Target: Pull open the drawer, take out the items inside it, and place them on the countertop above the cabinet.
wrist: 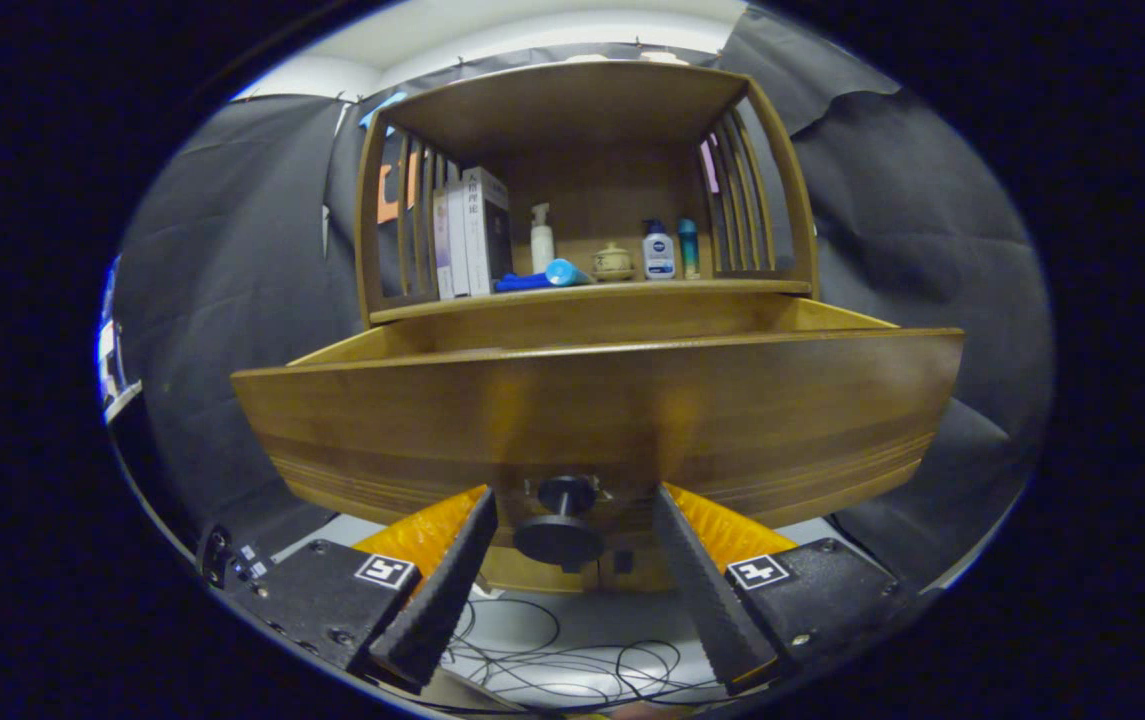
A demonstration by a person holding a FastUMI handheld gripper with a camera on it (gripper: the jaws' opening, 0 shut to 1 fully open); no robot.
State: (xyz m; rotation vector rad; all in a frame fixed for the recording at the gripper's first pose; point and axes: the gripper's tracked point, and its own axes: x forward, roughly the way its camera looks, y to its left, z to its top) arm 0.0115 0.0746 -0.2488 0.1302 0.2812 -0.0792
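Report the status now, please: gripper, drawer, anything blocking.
Hand-held gripper open, fingers either side of drawer knob, not pressing. Drawer pulled out. Nothing in the way.

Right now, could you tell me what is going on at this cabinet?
The hand-held gripper is open, its fingers on either side of the round dark knob of the brown wooden drawer, without pressing it. The drawer is pulled out. A blue tube lies on the wooden countertop among books and bottles.
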